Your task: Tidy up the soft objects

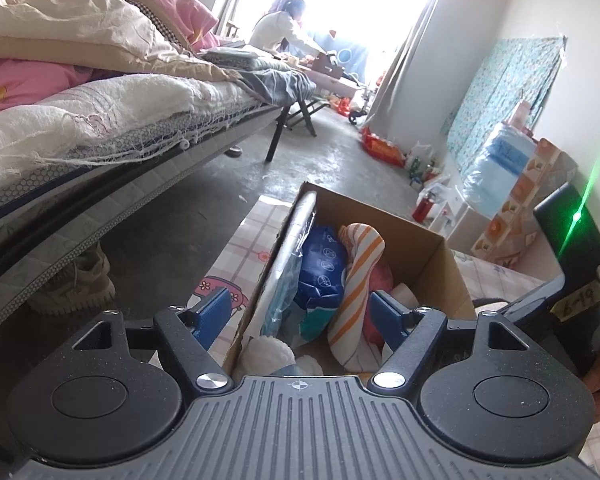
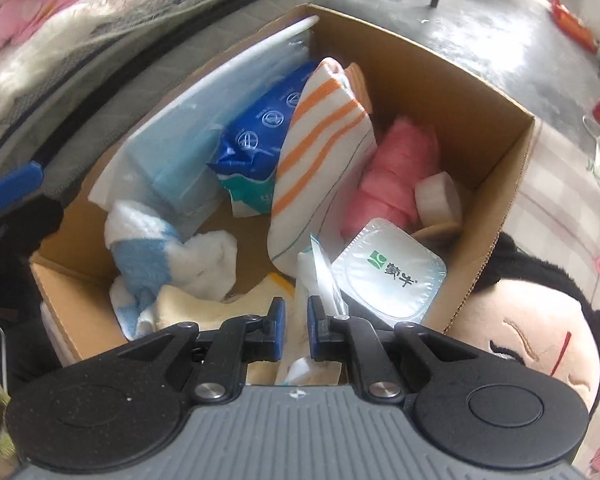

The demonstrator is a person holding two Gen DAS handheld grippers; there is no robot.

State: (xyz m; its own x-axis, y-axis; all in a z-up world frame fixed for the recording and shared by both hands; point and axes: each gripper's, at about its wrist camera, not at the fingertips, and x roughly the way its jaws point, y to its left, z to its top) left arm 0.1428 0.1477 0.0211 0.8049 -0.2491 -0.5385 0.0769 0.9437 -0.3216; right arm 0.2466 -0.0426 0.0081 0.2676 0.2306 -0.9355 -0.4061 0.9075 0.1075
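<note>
Two pads of right gripper [image 2: 296, 314] nipping plastic packet [image 2: 320, 276] (clear), over box [image 2: 496, 184].

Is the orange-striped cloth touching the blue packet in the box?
Touching. The right wrist view shows the striped cloth lying against and overlapping the blue packet.

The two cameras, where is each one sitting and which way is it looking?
Left wrist view: on the left gripper, jaws wide, looking along the cardboard box toward the bed and window; a bit of hand shows.
Right wrist view: on the right gripper, looking steeply down into the box; jaws nearly closed around a clear plastic wrapper.
Both see the box, the striped cloth and blue packet.
</note>
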